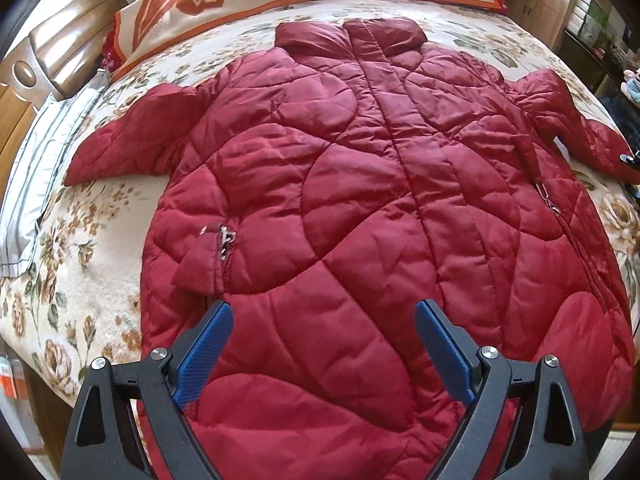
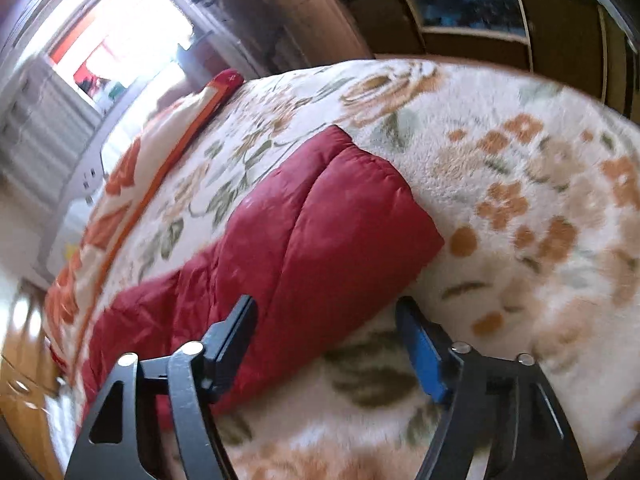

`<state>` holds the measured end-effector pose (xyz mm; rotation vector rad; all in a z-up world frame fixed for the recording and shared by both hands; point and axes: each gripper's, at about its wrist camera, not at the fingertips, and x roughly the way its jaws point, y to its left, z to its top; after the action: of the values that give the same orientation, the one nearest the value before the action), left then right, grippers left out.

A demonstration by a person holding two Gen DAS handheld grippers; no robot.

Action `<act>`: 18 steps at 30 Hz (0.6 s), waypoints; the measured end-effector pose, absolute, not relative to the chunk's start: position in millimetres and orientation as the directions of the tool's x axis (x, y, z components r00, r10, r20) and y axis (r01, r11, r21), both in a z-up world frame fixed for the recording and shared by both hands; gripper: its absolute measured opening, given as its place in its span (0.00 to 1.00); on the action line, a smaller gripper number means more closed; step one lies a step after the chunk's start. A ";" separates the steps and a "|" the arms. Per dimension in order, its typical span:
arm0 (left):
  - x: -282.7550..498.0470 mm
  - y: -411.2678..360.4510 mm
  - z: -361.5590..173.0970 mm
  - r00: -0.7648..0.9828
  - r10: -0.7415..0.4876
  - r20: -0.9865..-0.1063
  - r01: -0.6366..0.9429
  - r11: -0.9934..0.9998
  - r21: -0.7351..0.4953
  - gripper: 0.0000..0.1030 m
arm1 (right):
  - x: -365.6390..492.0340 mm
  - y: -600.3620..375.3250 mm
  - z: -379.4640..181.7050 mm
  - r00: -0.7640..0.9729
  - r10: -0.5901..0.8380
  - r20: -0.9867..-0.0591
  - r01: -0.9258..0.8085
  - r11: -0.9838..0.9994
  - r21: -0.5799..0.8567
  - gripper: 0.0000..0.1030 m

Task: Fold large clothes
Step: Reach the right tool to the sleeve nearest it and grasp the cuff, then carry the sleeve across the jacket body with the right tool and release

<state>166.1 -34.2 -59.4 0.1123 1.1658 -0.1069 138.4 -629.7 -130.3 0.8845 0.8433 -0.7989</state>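
The left claw (image 1: pixel 323 338) hangs spread above the hem of the dark red quilted puffer coat (image 1: pixel 360 200), spread flat across the floral-blanketed bed (image 1: pixel 80 248). The right claw (image 2: pixel 326 332), spread, straddles the coat's sleeve cuff (image 2: pixel 340 216) near the bed's edge, pads not pressing it.

No readable text, label, brand or number shows anywhere in either view.

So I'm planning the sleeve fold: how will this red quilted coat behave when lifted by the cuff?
The red quilted coat is probably floppy: its sleeve lies limp. Puffy panels suggest it's light and springy. The shiny shell may slip.
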 end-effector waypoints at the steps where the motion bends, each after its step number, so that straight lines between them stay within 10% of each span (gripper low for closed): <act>1: 167.8 -35.7 -59.3 0.391 -0.030 -0.920 0.144 0.989 0.029 0.90 | 138.1 -632.5 -132.6 0.445 -0.239 -0.863 0.855 0.400 0.330 0.64; 7: 175.6 -39.4 -60.5 0.388 -0.049 -0.920 0.146 0.989 0.008 0.90 | 145.4 -638.2 -130.9 0.491 -0.257 -0.833 0.836 0.409 0.366 0.17; 18: 176.1 -21.1 -65.4 0.372 -0.081 -0.925 0.120 0.992 -0.039 0.90 | 207.2 -560.8 -56.3 0.670 -0.148 -0.727 0.604 0.679 0.418 0.09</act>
<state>176.1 -21.1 -65.4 0.0375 1.1831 -0.1292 207.2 -560.8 -56.3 0.7043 0.7175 -0.4652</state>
